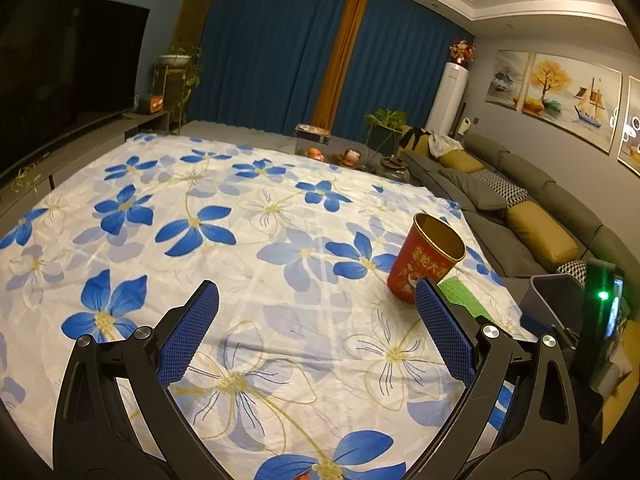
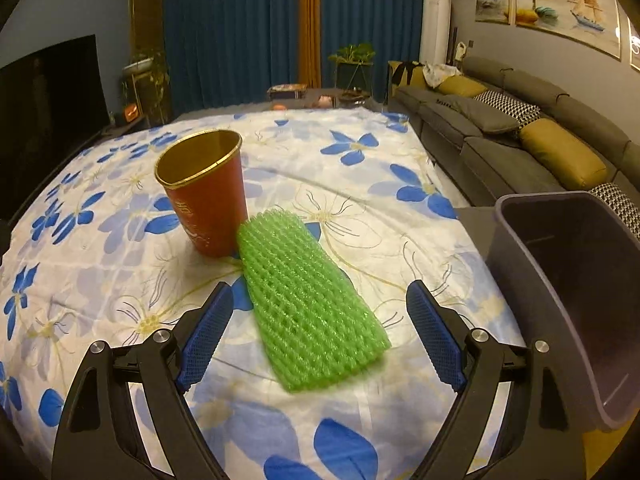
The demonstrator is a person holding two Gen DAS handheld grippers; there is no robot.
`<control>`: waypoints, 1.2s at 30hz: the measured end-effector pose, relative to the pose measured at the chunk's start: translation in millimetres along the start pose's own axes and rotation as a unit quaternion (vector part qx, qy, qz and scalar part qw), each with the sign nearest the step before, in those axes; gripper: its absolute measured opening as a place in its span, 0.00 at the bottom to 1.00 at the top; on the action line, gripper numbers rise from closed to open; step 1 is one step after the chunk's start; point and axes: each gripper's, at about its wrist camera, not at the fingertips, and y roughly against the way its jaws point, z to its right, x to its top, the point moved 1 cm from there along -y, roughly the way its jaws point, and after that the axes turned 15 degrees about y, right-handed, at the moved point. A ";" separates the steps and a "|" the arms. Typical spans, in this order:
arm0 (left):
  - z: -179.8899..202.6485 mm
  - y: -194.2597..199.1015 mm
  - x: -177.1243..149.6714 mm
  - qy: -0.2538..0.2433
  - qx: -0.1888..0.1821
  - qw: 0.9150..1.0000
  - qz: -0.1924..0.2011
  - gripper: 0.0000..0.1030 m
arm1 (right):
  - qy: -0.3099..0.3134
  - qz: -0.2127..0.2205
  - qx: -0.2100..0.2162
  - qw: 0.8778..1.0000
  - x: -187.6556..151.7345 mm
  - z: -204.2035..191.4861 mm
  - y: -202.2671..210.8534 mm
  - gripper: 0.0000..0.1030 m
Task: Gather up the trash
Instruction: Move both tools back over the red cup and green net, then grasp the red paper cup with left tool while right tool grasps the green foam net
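- Your right gripper point(image 2: 320, 312): jaws spread, empty, with the green foam mesh sleeve point(image 2: 308, 300) lying flat between them, near end just ahead of the tips.
- Sleeve's long axis runs from near-right to far-left; far end touches or nearly touches the upright red paper cup with gold rim point(image 2: 204, 196).
- Your left gripper point(image 1: 316, 312): jaws spread, empty; cup ahead-right of them.
- Grey plastic bin point(image 2: 560, 280) right of your right jaw looks empty; nothing collected yet, sleeve and cup remain.

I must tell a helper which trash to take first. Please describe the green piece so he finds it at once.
On the flowered tablecloth, look beside the dark bin. An upright red paper cup stands there; the green foam net lies flat touching its base, the only green, meshed item.
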 end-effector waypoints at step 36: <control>32.4 -7.6 -15.1 -0.052 -0.029 0.998 -0.022 0.94 | -0.014 -0.044 0.069 0.997 -1.8 4.7 -32.1 0.28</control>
